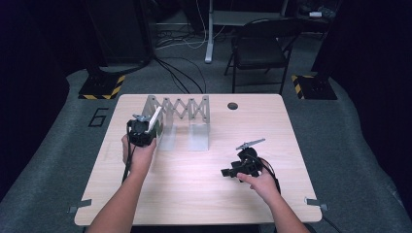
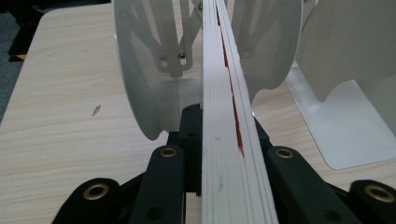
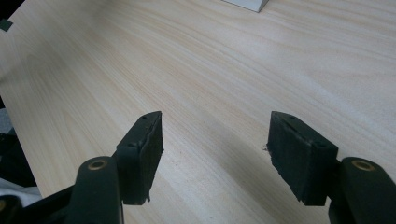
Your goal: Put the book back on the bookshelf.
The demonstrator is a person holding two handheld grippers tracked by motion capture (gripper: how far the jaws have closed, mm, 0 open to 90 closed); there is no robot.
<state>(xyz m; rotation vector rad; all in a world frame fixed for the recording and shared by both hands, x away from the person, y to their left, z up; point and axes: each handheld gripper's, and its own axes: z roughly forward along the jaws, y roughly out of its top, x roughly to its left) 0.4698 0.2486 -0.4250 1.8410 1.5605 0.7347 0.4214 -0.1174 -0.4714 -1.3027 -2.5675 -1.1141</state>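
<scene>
On the desk (image 1: pixel 194 194), a pale wooden top, a white expanding file rack (image 1: pixel 180 109) stands near the far edge, left of the middle, its scissor-lattice back running along that edge and its flat base plates reaching toward the person. The left gripper (image 1: pixel 142 130) is raised just beside the rack's left end, and its jaws are clenched on a thin white book (image 1: pixel 155 121), held on edge and tilted a little. In the left gripper view the book (image 2: pixel 224 140) runs straight up from between the two black jaws, its pale page edges toward the camera and a thin red line showing along its cover; its far end lies between two curved white dividers of the rack (image 2: pixel 140 84), one on either side, though whether it touches either one cannot be told. The right gripper (image 1: pixel 228 172) rests low over the desk's right half, toward the near edge, well apart from the rack, with the person's right hand (image 1: pixel 262 182) behind it. In the right gripper view its jaws stand wide apart and released, holding nothing, with bare wood grain of the desk (image 3: pixel 210 70) between and beyond them.
</scene>
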